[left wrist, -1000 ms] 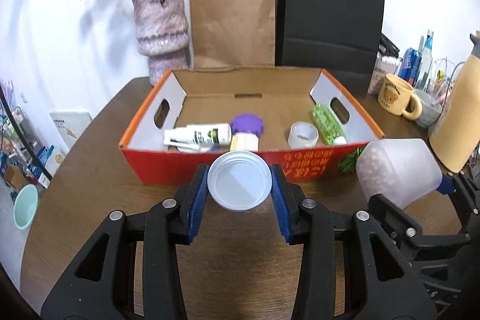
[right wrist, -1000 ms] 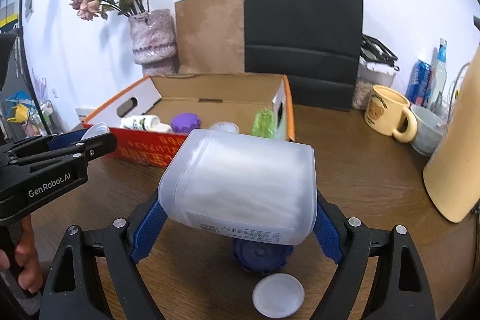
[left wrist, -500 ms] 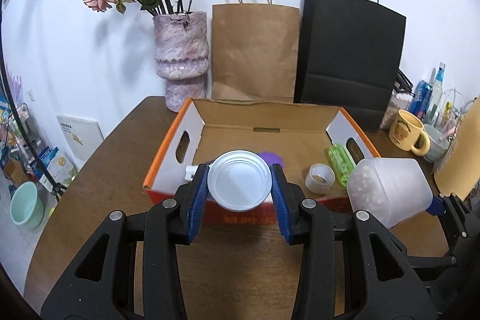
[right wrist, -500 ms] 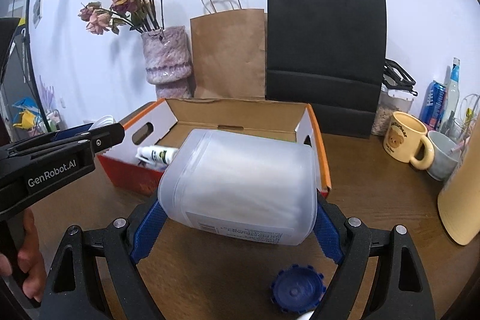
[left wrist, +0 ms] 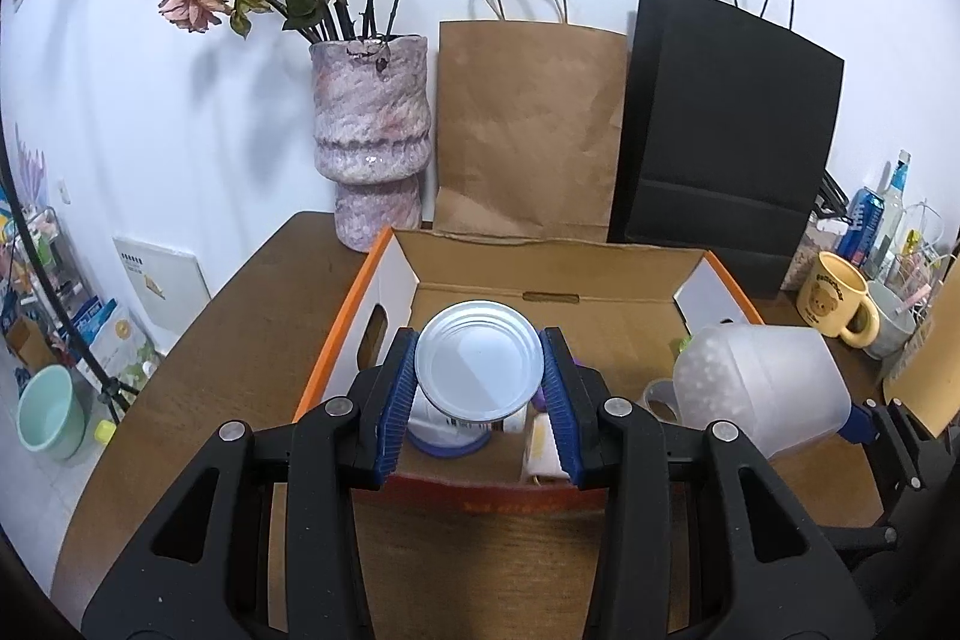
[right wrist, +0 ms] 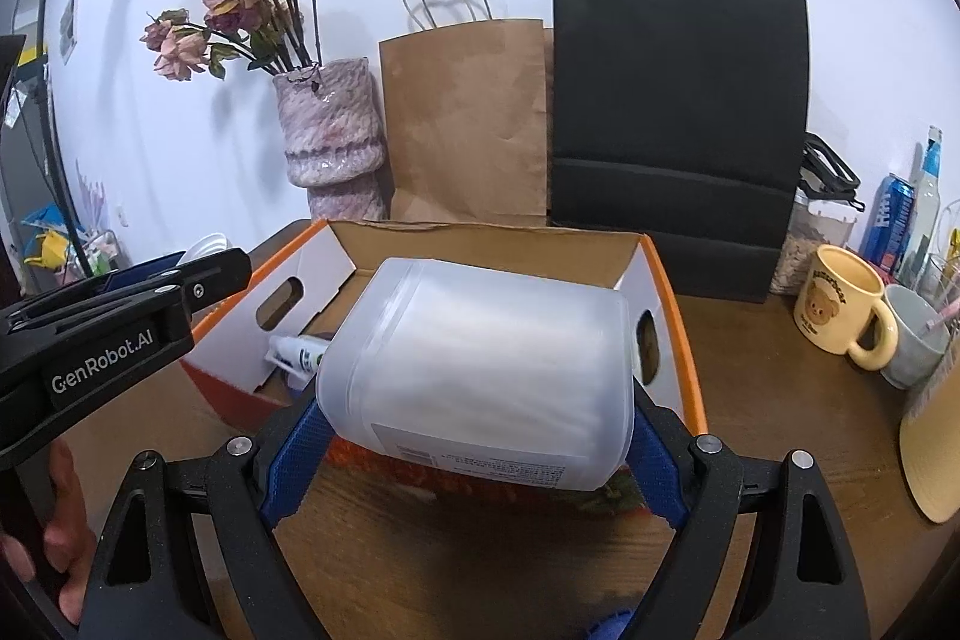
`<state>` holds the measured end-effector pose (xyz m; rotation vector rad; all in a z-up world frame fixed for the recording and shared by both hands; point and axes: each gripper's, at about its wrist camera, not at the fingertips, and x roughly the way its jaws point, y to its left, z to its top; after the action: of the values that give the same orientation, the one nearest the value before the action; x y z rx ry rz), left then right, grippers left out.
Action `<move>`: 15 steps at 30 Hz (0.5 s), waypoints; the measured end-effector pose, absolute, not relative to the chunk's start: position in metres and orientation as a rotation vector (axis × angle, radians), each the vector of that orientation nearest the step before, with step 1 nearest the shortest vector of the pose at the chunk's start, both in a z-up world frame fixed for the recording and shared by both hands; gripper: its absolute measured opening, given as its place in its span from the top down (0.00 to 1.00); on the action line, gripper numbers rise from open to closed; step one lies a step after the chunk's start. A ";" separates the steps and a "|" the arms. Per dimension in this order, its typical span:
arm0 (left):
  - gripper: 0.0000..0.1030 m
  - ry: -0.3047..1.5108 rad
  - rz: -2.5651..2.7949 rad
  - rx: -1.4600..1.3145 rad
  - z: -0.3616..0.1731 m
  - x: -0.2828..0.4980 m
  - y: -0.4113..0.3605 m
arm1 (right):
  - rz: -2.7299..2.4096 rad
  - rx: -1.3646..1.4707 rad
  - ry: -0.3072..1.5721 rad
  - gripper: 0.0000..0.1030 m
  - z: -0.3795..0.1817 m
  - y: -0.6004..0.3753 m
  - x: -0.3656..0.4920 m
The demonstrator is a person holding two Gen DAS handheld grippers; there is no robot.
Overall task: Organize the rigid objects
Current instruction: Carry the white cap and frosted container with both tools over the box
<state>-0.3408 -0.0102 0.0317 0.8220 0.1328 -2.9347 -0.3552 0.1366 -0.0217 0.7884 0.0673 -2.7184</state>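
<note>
My left gripper (left wrist: 480,382) is shut on a small can (left wrist: 480,361) whose ribbed silver end faces the camera. It hangs over the near left part of the orange-rimmed cardboard box (left wrist: 558,274). My right gripper (right wrist: 474,418) is shut on a large translucent plastic jar (right wrist: 480,364) lying on its side, just above the box's (right wrist: 480,235) near right corner. In the left wrist view the same jar (left wrist: 762,382) shows to the right of the can. A white tube (right wrist: 297,355) and a tape roll (left wrist: 657,397) lie inside the box.
Behind the box stand a pink vase (left wrist: 372,142) of dried roses, a brown paper bag (left wrist: 528,130) and a black paper bag (left wrist: 732,130). A yellow bear mug (right wrist: 840,307), a grey cup (right wrist: 915,340) and bottles crowd the right. A blue lid (right wrist: 606,628) lies at the right wrist view's bottom edge.
Both grippers moved forward and up with their loads, from short of the box to over its front edge. The white lid on the table has dropped out of the right wrist view.
</note>
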 end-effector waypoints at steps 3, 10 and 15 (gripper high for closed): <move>0.65 0.129 -2.931 0.814 0.032 -0.348 -0.012 | -2.715 0.791 0.076 0.12 -0.023 0.130 -0.363; 0.65 0.110 -2.918 0.812 0.029 -0.367 -0.016 | -2.705 0.806 0.099 0.12 -0.027 0.119 -0.383; 0.65 0.096 -2.906 0.815 0.027 -0.377 -0.019 | -2.702 0.826 0.109 0.12 -0.031 0.117 -0.396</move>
<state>-0.3775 -0.0195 0.0265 0.8150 0.0962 -2.9064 -0.3959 0.1172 -0.0310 0.8264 0.1093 -2.7023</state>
